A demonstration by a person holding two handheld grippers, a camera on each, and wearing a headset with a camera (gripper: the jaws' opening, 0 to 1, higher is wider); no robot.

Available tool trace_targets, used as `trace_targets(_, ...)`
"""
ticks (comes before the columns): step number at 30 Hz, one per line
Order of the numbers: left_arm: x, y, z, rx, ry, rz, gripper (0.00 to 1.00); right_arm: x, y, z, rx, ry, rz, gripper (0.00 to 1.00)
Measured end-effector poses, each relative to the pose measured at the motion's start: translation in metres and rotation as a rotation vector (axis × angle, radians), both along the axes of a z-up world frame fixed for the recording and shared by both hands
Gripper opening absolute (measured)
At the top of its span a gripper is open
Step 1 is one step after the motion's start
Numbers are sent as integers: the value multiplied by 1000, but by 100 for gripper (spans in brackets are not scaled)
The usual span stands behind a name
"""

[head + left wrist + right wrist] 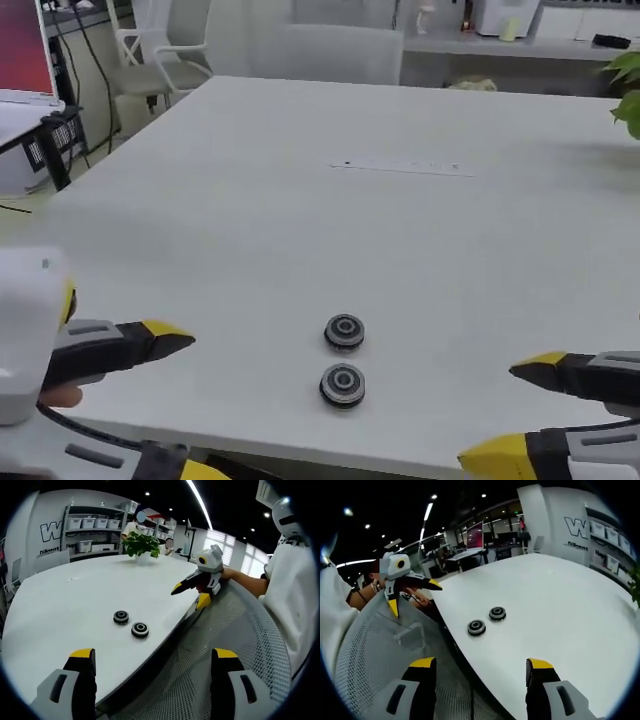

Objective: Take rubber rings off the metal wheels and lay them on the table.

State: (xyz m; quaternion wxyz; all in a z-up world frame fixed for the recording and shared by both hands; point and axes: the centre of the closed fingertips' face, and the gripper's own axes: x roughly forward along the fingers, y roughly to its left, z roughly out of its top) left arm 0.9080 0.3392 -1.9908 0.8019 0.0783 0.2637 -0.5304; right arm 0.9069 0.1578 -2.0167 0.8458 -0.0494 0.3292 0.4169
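Now I count two wheels (344, 333) lying between my left gripper (153, 654) and right gripper (481, 662), both spread, touching neither.

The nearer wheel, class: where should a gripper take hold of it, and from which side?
Probably across its outer rim, from above: the nearer wheel lies flat, hub up. Set the jaws left and right, since the other wheel sits close behind it.
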Motion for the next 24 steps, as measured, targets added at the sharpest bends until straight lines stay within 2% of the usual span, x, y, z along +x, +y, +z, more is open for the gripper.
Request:
trace_targets(2,1,-1,1,-14,11,-3,94,2,0,2,6,-11,-5,72)
trace_targets(7,8,2,4,-48,15,26,94,8,-2,8,29,-29,-31,72)
trace_targets(9,8,2,5,-48,15,32,94,10,-3,10,41,-31,-41,72)
trace_targets(14,8,0,6,-27,-6,14,94,11,-2,11,55,-32,-38,72)
trace_targets(20,15,0,15,-56,-29,32,93,13,-1,12,46,-36,-21,72)
trace_targets(24,18,-1,17,-46,-36,33,93,17,-2,9,46,-35,-16,73)
